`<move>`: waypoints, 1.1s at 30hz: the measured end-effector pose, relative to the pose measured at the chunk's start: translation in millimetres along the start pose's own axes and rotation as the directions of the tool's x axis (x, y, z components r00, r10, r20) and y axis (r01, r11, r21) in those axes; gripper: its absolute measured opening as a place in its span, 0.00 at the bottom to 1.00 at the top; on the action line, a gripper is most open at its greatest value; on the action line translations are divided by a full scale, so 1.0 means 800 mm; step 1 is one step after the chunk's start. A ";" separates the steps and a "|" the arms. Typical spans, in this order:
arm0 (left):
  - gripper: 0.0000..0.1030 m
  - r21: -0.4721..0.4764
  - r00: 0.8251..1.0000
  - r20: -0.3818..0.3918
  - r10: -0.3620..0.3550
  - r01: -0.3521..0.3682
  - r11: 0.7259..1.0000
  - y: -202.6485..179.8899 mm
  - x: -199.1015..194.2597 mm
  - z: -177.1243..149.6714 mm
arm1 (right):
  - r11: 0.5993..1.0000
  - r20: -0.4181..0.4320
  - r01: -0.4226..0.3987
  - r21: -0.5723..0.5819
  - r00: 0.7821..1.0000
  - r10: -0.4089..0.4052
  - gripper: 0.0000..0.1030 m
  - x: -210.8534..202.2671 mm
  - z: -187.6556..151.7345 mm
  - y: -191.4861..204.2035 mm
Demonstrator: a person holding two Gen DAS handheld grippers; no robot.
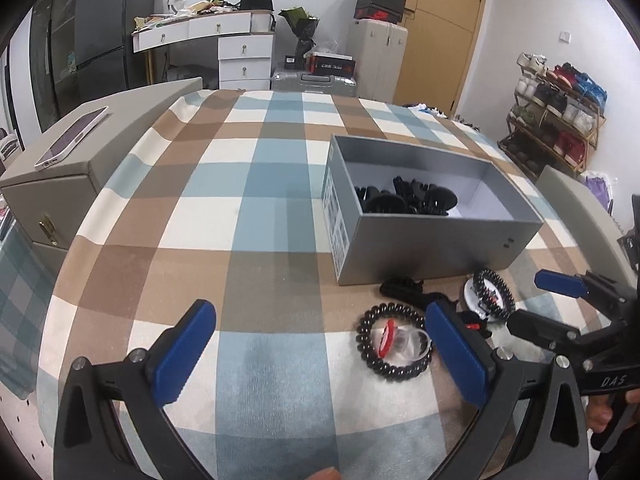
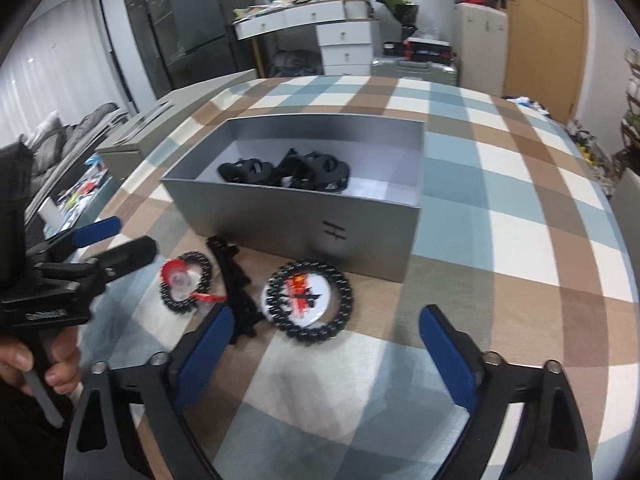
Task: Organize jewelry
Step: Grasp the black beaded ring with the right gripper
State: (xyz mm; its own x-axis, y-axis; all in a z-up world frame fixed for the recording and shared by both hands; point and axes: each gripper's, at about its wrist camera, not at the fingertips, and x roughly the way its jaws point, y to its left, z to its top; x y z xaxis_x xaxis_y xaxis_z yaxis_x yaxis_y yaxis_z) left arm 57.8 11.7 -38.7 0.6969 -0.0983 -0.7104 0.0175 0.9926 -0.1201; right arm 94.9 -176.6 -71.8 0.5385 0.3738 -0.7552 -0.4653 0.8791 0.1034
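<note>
Fingers spread wide on both my claws, nothing caught between the blue pads of either. My left gripper point(image 1: 320, 360) hangs over the checked tablecloth point(image 1: 256, 208) with only cloth in its gap; my right gripper point(image 2: 326, 354) is released too, its pads touching nothing.

Nearest my left claw lies a dark beaded bracelet point(image 1: 394, 344) ringed round a clear wrapper with a red tag — it sits just inside my right-hand finger, partly hidden behind that pad, flat on the cloth. Through the right wrist camera the same bracelet point(image 2: 185, 284) lies out to the left, near the left claw's tips.

A second beaded bracelet point(image 2: 310, 300), on a white disc with red and black print, lies just ahead of my right claw, between its fingers' lines but beyond the tips. The left camera shows it point(image 1: 493, 294) only in part, and cannot show the print clearly. Between the two bracelets a black hair clip point(image 2: 236, 284) lies on the cloth, its near end beside my right claw's left pad.

Further on stands the open grey box point(image 2: 280, 216) with black hair clips point(image 2: 288, 170) heaped inside. Only the left camera shows a phone point(image 1: 72, 138) on a beige case point(image 1: 60, 196) at the table's far left — and a shoe rack point(image 1: 560, 120) by the wall.
</note>
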 end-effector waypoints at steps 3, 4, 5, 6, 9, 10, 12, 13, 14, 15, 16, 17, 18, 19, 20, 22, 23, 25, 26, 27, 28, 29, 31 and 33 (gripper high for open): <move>0.99 0.000 1.000 -0.017 0.016 -0.016 1.000 0.001 0.004 -0.005 | 0.998 -0.009 -0.063 -0.006 0.998 0.063 0.79 0.002 0.001 0.005; 0.99 0.002 1.000 -0.021 0.018 -0.018 1.000 0.001 0.005 -0.006 | 0.997 -0.008 -0.077 -0.012 0.997 0.077 0.77 0.002 0.001 0.007; 0.99 0.001 1.000 -0.023 0.021 -0.021 1.000 0.002 0.006 -0.008 | 0.996 -0.012 -0.090 -0.024 0.996 0.089 0.70 0.003 0.001 0.011; 0.99 -0.003 1.000 -0.024 0.020 -0.020 1.000 0.003 0.006 -0.008 | 0.994 -0.017 -0.099 -0.037 0.995 0.099 0.64 0.005 0.002 0.014; 0.99 -0.017 1.000 -0.026 0.008 -0.009 1.000 0.006 0.006 -0.009 | 0.992 -0.026 -0.107 -0.071 0.994 0.105 0.45 0.012 0.005 0.022; 0.99 -0.020 1.000 -0.027 0.005 -0.005 1.000 0.007 0.006 -0.009 | 0.991 -0.028 -0.104 -0.082 0.994 0.103 0.37 0.014 0.006 0.024; 0.99 -0.033 0.999 -0.041 -0.008 0.007 0.999 0.010 0.008 -0.010 | 0.990 -0.033 -0.103 -0.092 0.994 0.100 0.27 0.017 0.009 0.028; 0.99 -0.041 0.999 -0.047 -0.010 0.008 0.999 0.011 0.008 -0.011 | 0.990 -0.035 -0.098 -0.099 0.995 0.095 0.26 0.019 0.010 0.030; 0.99 -0.045 0.999 -0.051 -0.014 0.011 0.999 0.012 0.008 -0.011 | 0.990 -0.036 -0.092 -0.107 0.995 0.089 0.26 0.021 0.011 0.031; 0.99 -0.045 0.998 -0.053 -0.019 0.016 0.999 0.012 0.009 -0.011 | 0.990 -0.038 -0.082 -0.117 0.996 0.078 0.26 0.023 0.012 0.033; 0.99 -0.046 0.998 -0.055 -0.022 0.019 0.999 0.011 0.009 -0.011 | 0.990 -0.040 -0.071 -0.126 0.997 0.066 0.26 0.025 0.012 0.035; 0.99 -0.046 0.998 -0.055 -0.021 0.019 0.999 0.010 0.008 -0.012 | 0.990 -0.038 -0.064 -0.128 0.997 0.060 0.25 0.025 0.012 0.035; 0.99 -0.044 0.998 -0.056 -0.022 0.019 0.999 0.009 0.008 -0.012 | 0.990 -0.038 -0.063 -0.129 0.998 0.058 0.25 0.025 0.012 0.036; 0.99 -0.042 0.998 -0.057 -0.023 0.020 0.999 0.009 0.008 -0.011 | 0.990 -0.038 -0.063 -0.129 0.998 0.059 0.22 0.025 0.012 0.036; 0.99 -0.041 0.998 -0.057 -0.021 0.019 0.999 0.008 0.008 -0.012 | 0.989 -0.036 -0.063 -0.131 0.998 0.058 0.20 0.025 0.012 0.037; 0.99 -0.038 0.998 -0.060 -0.021 0.018 0.999 0.008 0.008 -0.013 | 0.987 -0.028 -0.053 -0.149 0.998 0.049 0.14 0.024 0.010 0.041; 0.99 -0.039 0.998 -0.063 -0.023 0.020 0.999 0.007 0.009 -0.012 | 0.986 -0.024 -0.049 -0.159 0.999 0.046 0.08 0.023 0.009 0.043; 0.99 -0.045 0.998 -0.063 -0.025 0.022 0.999 0.009 0.009 -0.013 | 0.985 -0.013 -0.029 -0.169 1.000 0.027 0.08 0.022 0.007 0.046; 0.99 -0.048 0.998 -0.064 -0.026 0.023 0.999 0.009 0.009 -0.012 | 0.985 -0.008 -0.024 -0.171 1.000 0.022 0.08 0.022 0.005 0.046; 0.99 -0.053 0.997 -0.065 -0.027 0.024 0.998 0.010 0.010 -0.012 | 0.986 0.000 -0.026 -0.167 1.000 0.026 0.08 0.020 0.004 0.045; 0.99 -0.056 0.997 -0.066 -0.028 0.024 0.998 0.011 0.010 -0.012 | 0.989 0.020 -0.024 -0.149 0.999 0.027 0.08 0.014 0.002 0.042; 0.99 -0.059 0.997 -0.068 -0.029 0.025 0.998 0.011 0.011 -0.011 | 0.991 0.031 -0.026 -0.135 0.999 0.030 0.08 0.010 0.001 0.040; 0.99 -0.061 0.997 -0.072 -0.024 0.020 0.998 0.011 0.012 -0.011 | 0.995 0.048 -0.059 -0.078 0.997 0.063 0.08 0.000 -0.004 0.029; 0.99 -0.057 0.997 -0.073 -0.026 0.022 0.998 0.010 0.012 -0.012 | 0.997 0.057 -0.073 -0.035 0.996 0.075 0.08 -0.007 -0.008 0.020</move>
State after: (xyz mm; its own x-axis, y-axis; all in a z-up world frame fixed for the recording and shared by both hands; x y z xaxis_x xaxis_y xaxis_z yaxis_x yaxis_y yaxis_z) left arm 58.0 18.2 -53.0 0.6418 -0.1293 -0.7559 -0.0080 0.9845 -0.1752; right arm 79.9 -166.2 -70.3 0.5412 0.4545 -0.7075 -0.5272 0.8388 0.1355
